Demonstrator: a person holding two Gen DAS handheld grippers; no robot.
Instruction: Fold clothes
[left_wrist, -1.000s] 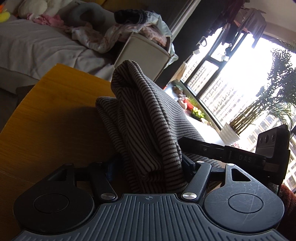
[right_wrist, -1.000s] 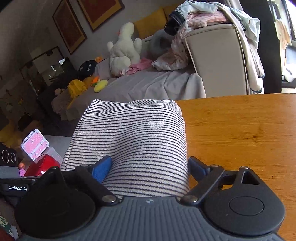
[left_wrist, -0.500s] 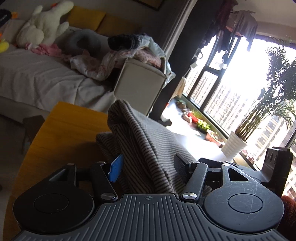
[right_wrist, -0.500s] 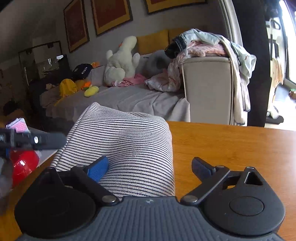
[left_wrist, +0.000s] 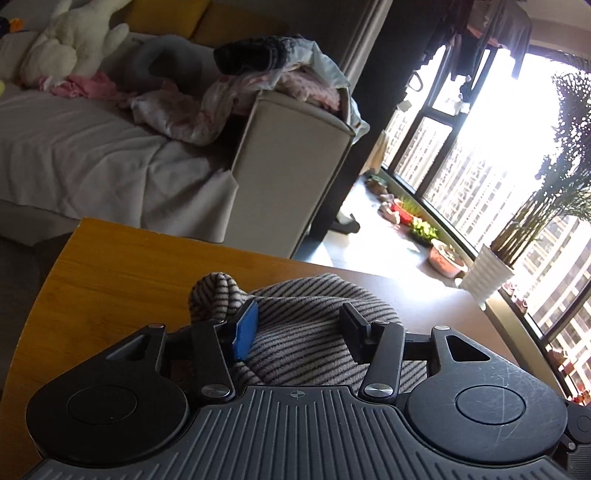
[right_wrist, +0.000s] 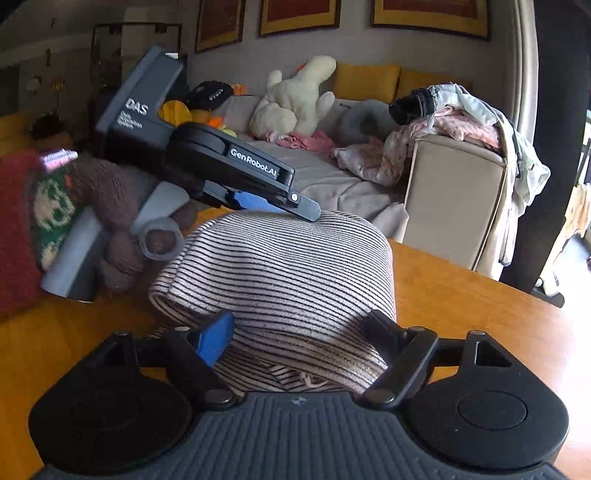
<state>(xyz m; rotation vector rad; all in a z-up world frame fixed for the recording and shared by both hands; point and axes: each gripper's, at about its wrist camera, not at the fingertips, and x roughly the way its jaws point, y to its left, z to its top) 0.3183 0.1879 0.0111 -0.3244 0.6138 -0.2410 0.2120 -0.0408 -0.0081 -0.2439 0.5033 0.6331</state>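
A beige, dark-striped garment (right_wrist: 280, 266) lies folded in a thick bundle on the wooden table (right_wrist: 461, 295). My right gripper (right_wrist: 299, 328) straddles its near end. The jaws are closing, fabric lies between them, and I see no pinch. In the right wrist view my left gripper (right_wrist: 306, 212), held by a brown-gloved hand (right_wrist: 118, 206), rests its fingertips on top of the bundle's far side. In the left wrist view the garment (left_wrist: 314, 306) lies low under and between the left gripper (left_wrist: 299, 317), whose jaws are closing without clamping it.
Beyond the table (left_wrist: 122, 273) stands a covered sofa (left_wrist: 92, 155) with a white plush toy (left_wrist: 74, 40). Loose clothes (left_wrist: 280, 81) are heaped on its arm. Large windows and a potted plant (left_wrist: 487, 273) are off to the right.
The garment stood tall between the left jaws; now it lies lower and flatter, and the left gripper has drawn back with narrower jaws. The left gripper and hand have come into the right view.
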